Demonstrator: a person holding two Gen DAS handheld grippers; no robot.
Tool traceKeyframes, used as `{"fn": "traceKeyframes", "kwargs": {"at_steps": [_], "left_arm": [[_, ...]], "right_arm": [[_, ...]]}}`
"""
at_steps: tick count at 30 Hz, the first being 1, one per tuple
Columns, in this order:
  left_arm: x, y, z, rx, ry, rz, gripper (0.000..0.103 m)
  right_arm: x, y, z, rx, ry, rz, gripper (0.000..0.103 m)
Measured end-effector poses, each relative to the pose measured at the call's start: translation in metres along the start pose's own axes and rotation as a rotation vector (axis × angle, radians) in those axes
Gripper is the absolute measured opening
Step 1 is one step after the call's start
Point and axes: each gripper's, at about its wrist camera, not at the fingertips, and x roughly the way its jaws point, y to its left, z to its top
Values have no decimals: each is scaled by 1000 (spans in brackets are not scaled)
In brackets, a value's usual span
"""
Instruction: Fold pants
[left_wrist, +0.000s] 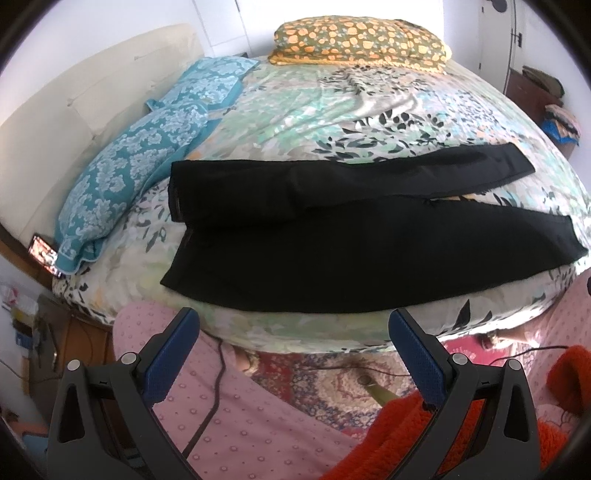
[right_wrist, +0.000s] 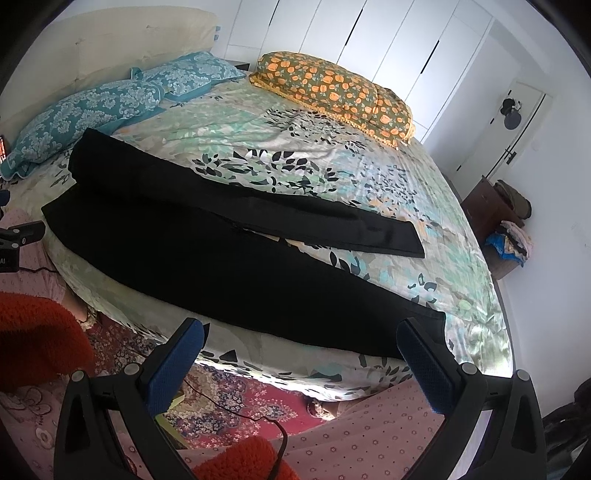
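Pants (left_wrist: 369, 236) lie flat on the bed (left_wrist: 295, 103) beyond both spread, empty tongs (left_wrist: 293, 332) (right_wrist: 301, 343).

left gripper (left_wrist: 293, 325): 2 black fingers, blue dimpled pads (left_wrist: 168, 354), round silver screws | right gripper (right_wrist: 300, 338): same black frame, blue pads (right_wrist: 173, 363), silver screws | clothing: pink dotted trousers (left_wrist: 236, 424), fuzzy red-orange sleeve (right_wrist: 33, 332) | thin black cable (left_wrist: 214, 398) across trousers
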Motion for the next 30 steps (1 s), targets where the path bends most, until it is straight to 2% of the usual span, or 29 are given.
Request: {"fn": "traceKeyframes", "kwargs": {"at_steps": [20,30], "left_arm": [[0,-17,4,70,-7,-40,102],[0,-20,6,85,-3,-45,102]], "right_arm": [[0,-36,-21,139,47,-63,103],[2,-50,-29,193,57,-65,103]]}}
